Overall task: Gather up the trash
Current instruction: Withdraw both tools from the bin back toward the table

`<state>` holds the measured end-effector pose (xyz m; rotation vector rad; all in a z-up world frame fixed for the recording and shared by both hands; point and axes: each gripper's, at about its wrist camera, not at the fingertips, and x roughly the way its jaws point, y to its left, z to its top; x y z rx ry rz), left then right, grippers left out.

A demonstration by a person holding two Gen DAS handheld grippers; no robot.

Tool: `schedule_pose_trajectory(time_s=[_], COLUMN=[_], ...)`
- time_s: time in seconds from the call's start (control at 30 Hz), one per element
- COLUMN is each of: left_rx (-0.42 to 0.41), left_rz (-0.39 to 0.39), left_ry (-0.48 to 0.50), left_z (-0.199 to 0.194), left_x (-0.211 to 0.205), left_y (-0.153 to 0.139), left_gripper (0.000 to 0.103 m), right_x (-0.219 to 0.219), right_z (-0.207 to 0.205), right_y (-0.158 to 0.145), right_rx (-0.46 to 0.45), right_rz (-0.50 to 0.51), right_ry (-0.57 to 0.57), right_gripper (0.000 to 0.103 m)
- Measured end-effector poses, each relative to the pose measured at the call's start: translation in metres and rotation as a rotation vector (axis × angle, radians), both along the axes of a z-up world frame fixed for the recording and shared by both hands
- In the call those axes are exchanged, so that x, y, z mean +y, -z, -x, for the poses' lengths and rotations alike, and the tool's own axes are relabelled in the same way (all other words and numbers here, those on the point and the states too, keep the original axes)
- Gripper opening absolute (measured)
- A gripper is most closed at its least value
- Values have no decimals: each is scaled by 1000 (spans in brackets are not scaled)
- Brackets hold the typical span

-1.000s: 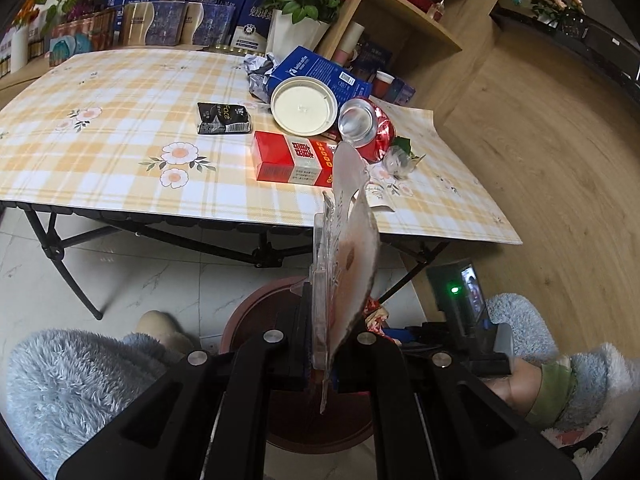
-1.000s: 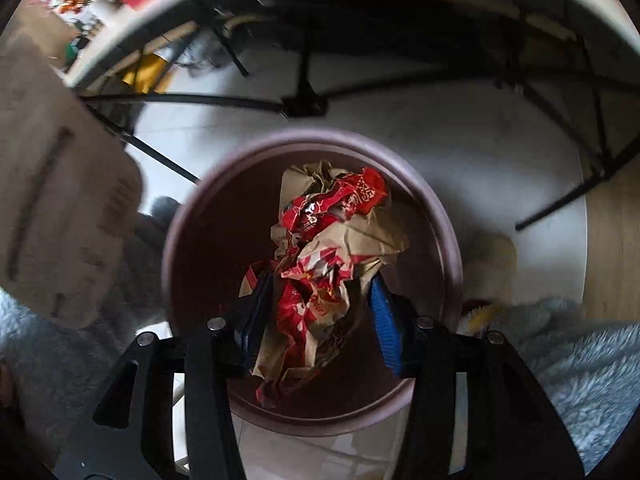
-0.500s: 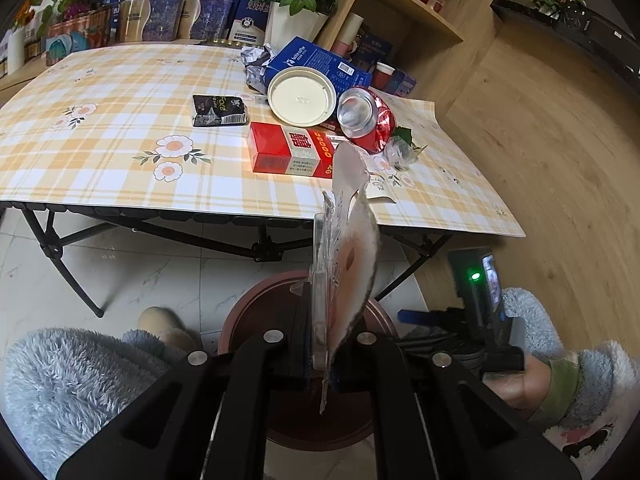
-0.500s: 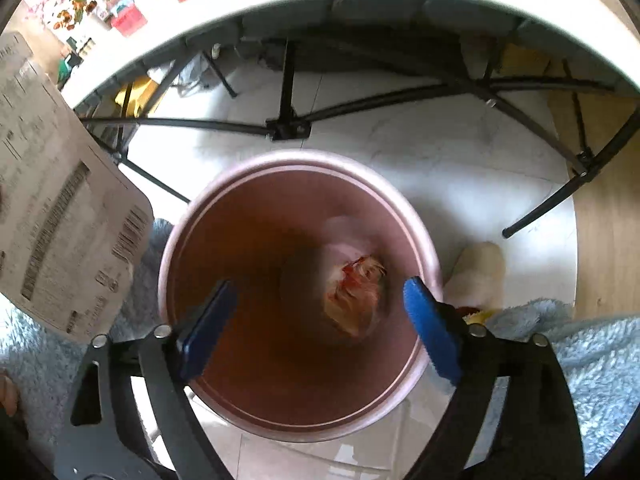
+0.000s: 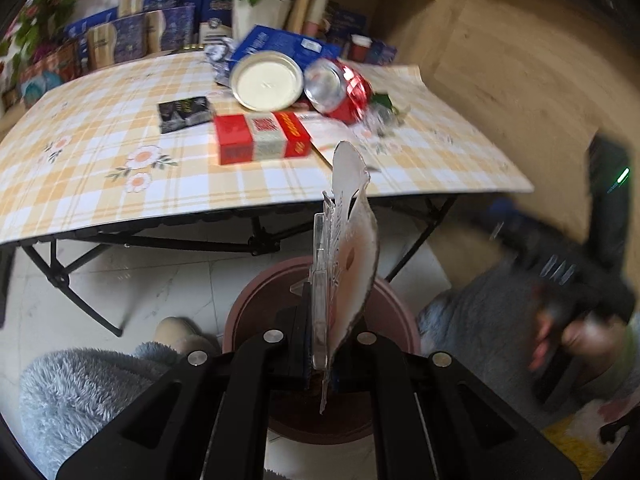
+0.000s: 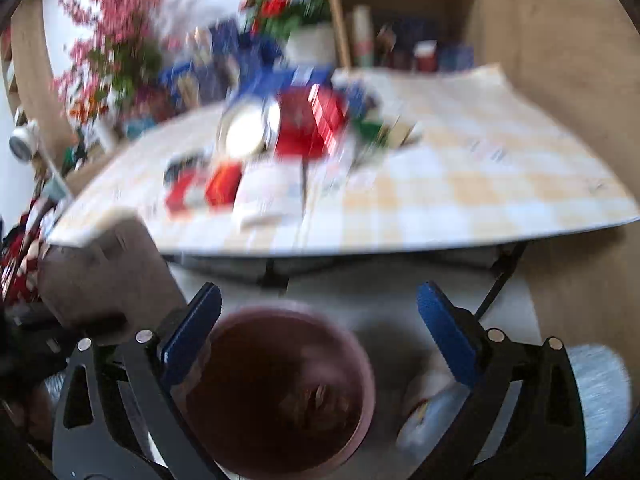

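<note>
We see a folding table with a yellow-and-white checked, flower-printed cloth (image 5: pixel 100 168) filling the upper half of the left wrist view. Below its near edge, on the pale tiled floor, stands a round reddish-brown plastic bin (image 5: pixel 394 320); in the blurred right wrist view the same bin (image 6: pixel 360 364) holds crumpled trash at its bottom.

On the tabletop, well apart from the bin, the remaining trash lies in a loose cluster: a flat blue cardboard box (image 5: pixel 276 46) at the back, a round white shallow container (image 5: pixel 266 82) resting against it, a crushed red drink can (image 5: pixel 340 90) on its side just beside that, a red and white rectangular carton (image 5: pixel 260 140) nearer us, and a small black foil packet (image 5: pixel 184 114) to its left.

Our left gripper (image 5: pixel 320 360) is clenched on a flat piece of clear plastic and printed card packaging (image 5: pixel 348 240), held upright on edge above the bin.

Our right gripper (image 6: pixel 320 340) is opening, its blue-padded fingers (image 6: pixel 444 332) spread wide with nothing between them, above the bin.
</note>
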<state>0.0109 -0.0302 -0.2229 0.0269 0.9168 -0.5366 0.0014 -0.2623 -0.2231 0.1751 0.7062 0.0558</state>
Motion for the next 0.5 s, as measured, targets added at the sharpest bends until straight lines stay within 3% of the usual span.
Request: schedule_pose_trajectory(time_s=[0.2, 0.4, 0.5], left_rx=[-10, -108, -81], left_rz=[-139, -250, -277], left_ry=[99, 207, 234], left_z=[-2, -5, -10], left_x=[-33, -56, -63], left_y=[17, 19, 33], left_gripper=[7, 7, 7], right_x=[-25, -47, -58], right_z=[11, 10, 8], right_y=[-23, -17, -11], right_rx=[-139, -149, -132], right_rz=[64, 52, 40], right_ry=[143, 250, 301], right_gripper=[97, 97, 97])
